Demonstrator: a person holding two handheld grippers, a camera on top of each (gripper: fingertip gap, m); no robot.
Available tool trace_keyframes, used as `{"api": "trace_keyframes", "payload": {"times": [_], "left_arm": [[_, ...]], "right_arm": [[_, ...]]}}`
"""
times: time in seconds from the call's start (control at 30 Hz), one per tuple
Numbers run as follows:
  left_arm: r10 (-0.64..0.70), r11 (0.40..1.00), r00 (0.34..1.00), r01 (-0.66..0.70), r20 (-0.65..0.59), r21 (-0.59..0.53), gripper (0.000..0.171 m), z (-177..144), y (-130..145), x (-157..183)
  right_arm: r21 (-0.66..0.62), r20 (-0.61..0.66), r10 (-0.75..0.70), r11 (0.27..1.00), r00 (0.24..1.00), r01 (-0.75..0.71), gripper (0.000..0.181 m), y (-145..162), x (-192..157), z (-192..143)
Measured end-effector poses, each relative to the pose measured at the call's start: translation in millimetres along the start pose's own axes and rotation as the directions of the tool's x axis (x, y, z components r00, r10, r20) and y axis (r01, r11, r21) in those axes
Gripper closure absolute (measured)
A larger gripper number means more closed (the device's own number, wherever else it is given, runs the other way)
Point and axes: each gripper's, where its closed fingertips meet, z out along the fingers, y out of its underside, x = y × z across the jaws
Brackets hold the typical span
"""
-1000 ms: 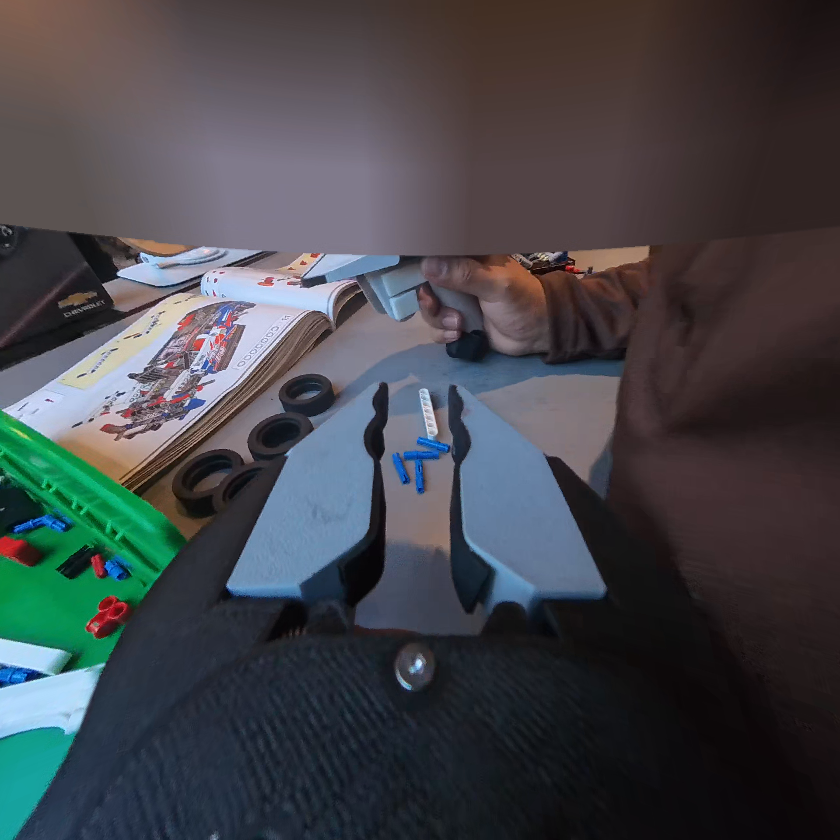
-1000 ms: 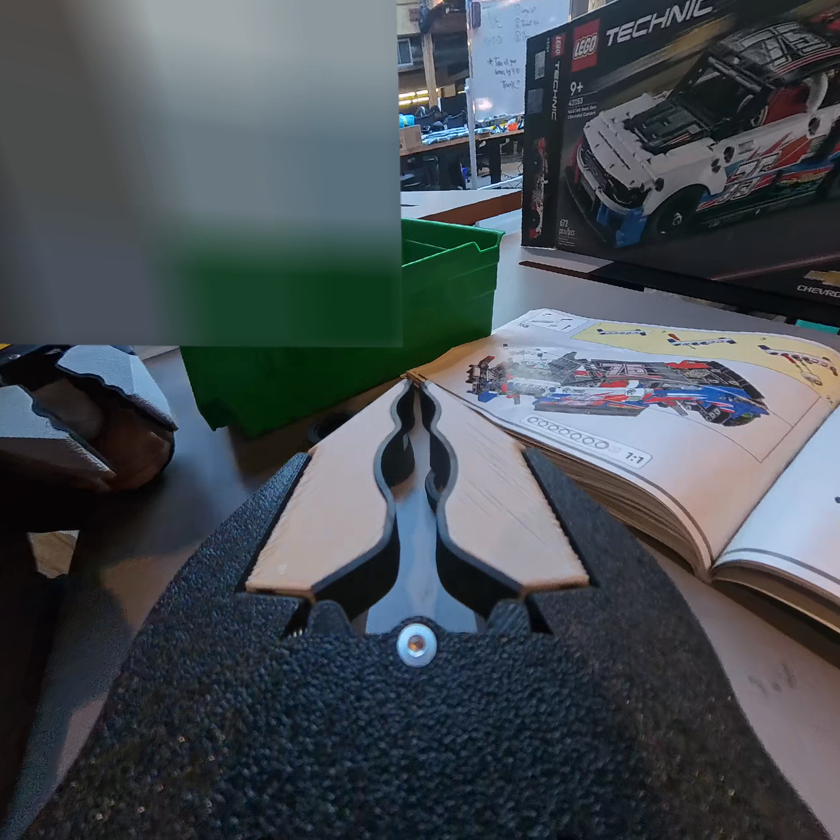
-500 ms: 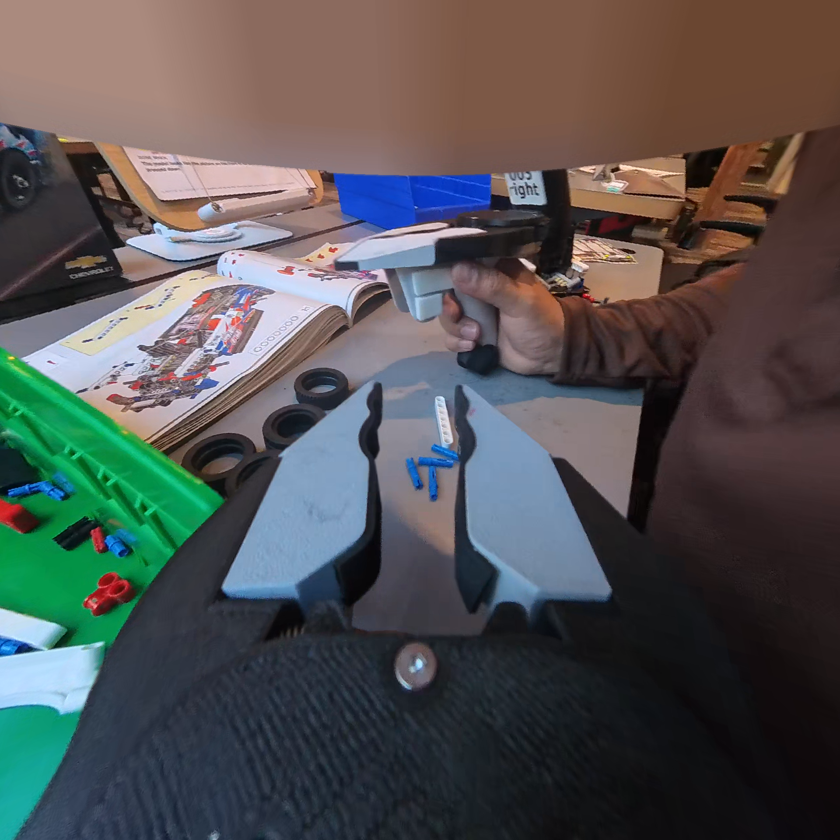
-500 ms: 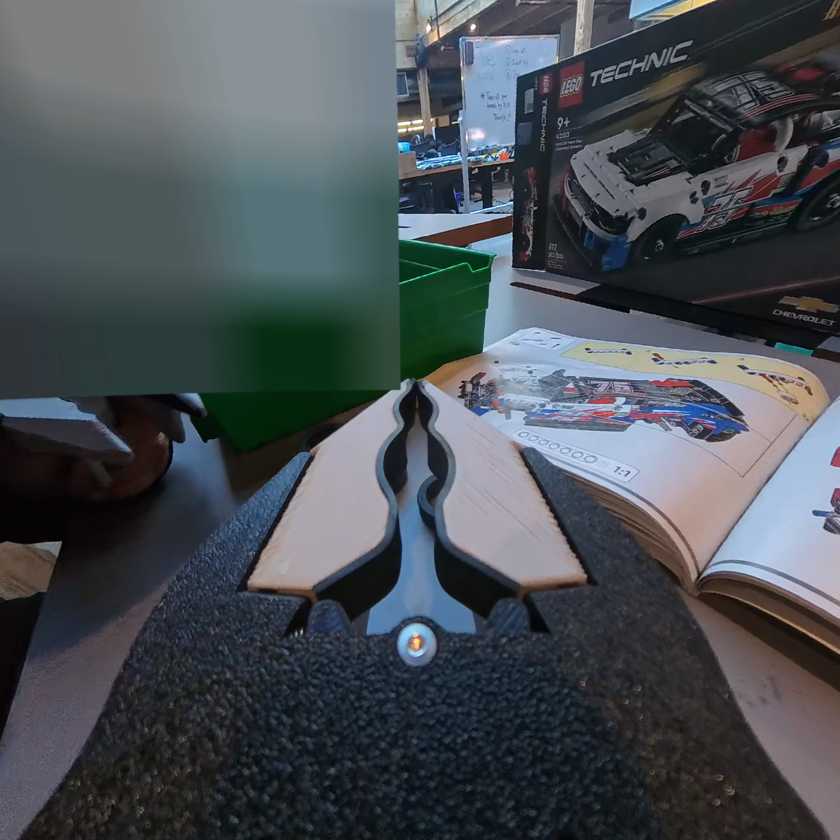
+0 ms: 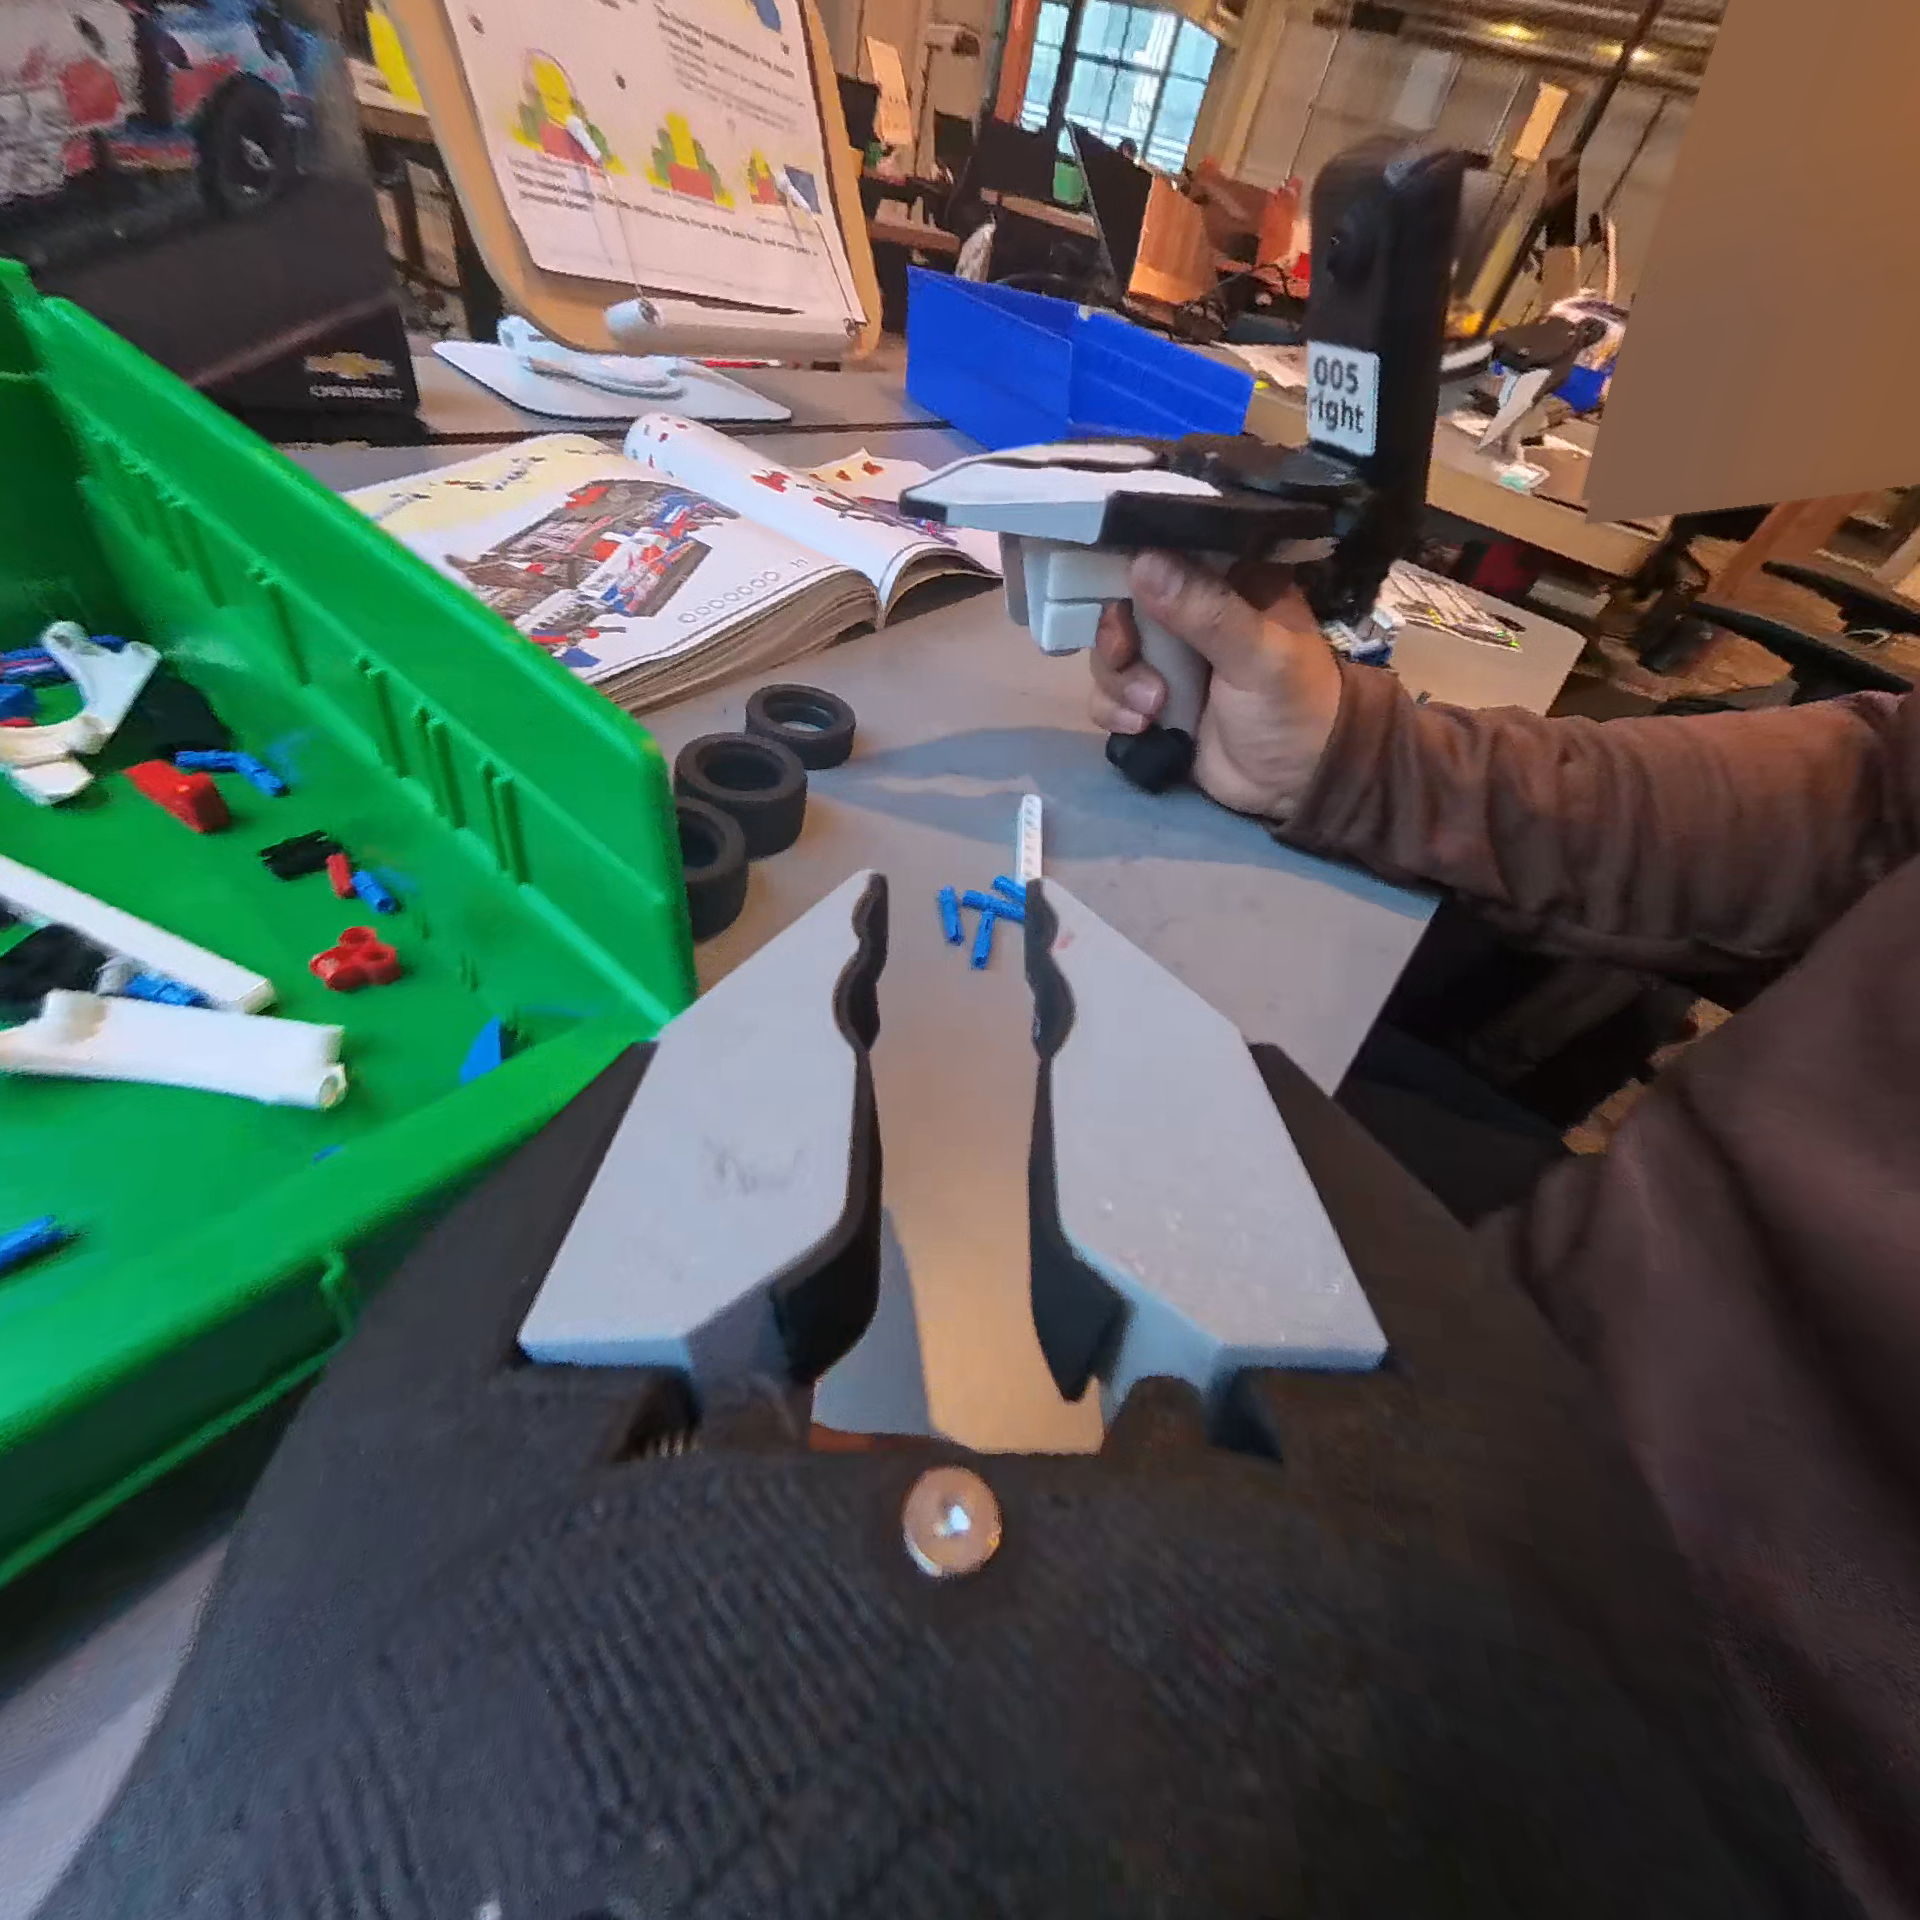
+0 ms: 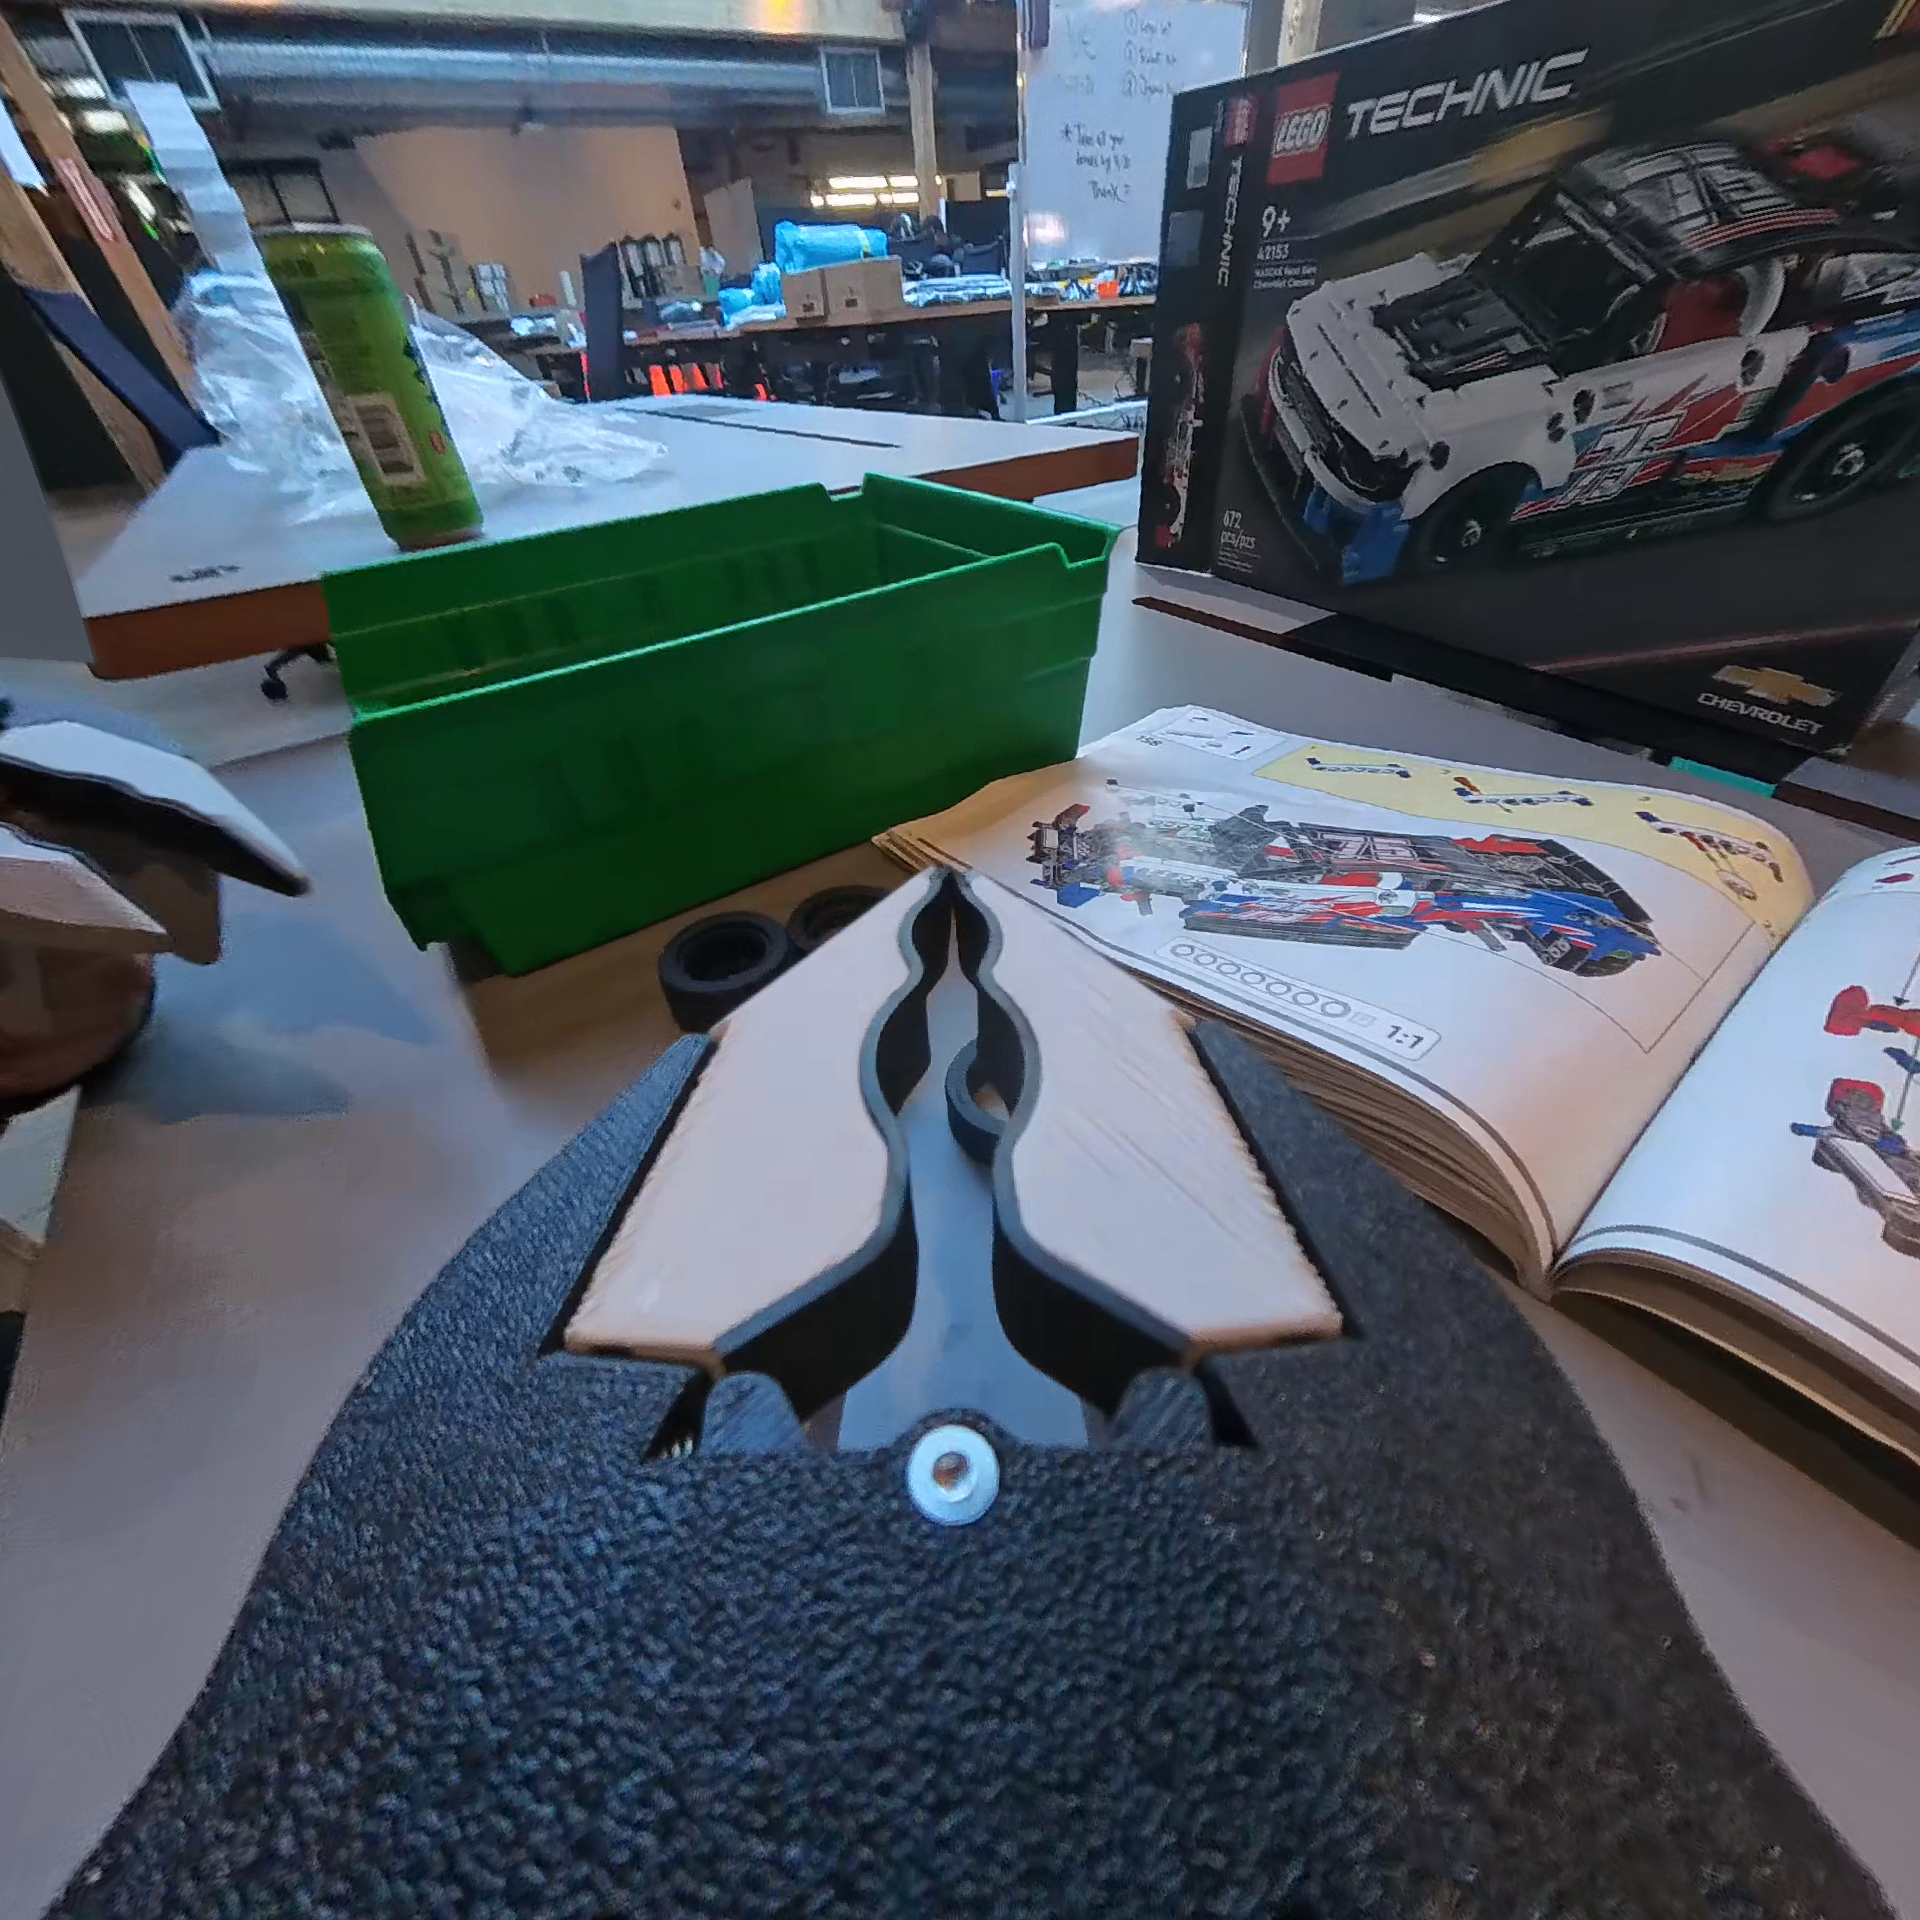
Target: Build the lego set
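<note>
- Two claws hover over the tabletop (image 5: 1195,914): the left claw (image 5: 954,899) is parted and empty, the right claw (image 6: 951,894) is closed at the tips, holding nothing.
- Blue pins (image 5: 977,914) and a white beam (image 5: 1028,847) lie just beyond the left claw's tips, likely set out for the next step.
- Tyres (image 5: 740,774) sit left of them, near the bin (image 5: 436,727).
- The manual (image 6: 1351,935) lies open, right of the right claw.
</note>
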Motion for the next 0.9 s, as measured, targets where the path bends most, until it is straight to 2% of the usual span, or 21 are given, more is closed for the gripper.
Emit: {"api": "trace_keyframes", "payload": {"times": [0.2, 0.3, 0.6, 0.77, 0.9], "left_arm": [[0.069, 0.998, 0.997, -0.069, 0.035, -0.003, 0.149, -15.3, 9.1, 0.2], [0.082, 0.997, 0.997, -0.082, -0.004, -0.012, 0.154, -15.4, 13.2, 4.7], [0.047, 0.999, 0.998, -0.047, -0.036, 0.011, 0.152, -18.1, 10.7, 4.4], [0.028, 0.998, 0.998, -0.025, -0.060, 0.062, 0.156, -21.9, 5.8, 4.4], [-0.023, 0.999, 0.996, 0.026, -0.086, 0.034, 0.157, -19.8, 7.9, 2.4]], "right_arm": [[-0.011, -0.042, -0.025, 1.000, 0.999, 0.024, 0.181, 1.2, 2.6, 0.9], [-0.017, -0.049, -0.033, 0.999, 0.998, 0.032, 0.181, 1.8, 2.7, 1.5], [-0.037, -0.017, -0.037, 0.999, 0.999, 0.036, 0.181, 4.2, -1.2, 5.4], [-0.022, 0.007, -0.020, 1.000, 1.000, 0.020, 0.181, 1.7, -1.2, 8.1], [-0.014, 0.017, -0.010, 1.000, 1.000, 0.010, 0.181, 0.2, -0.9, 10.6]]}}
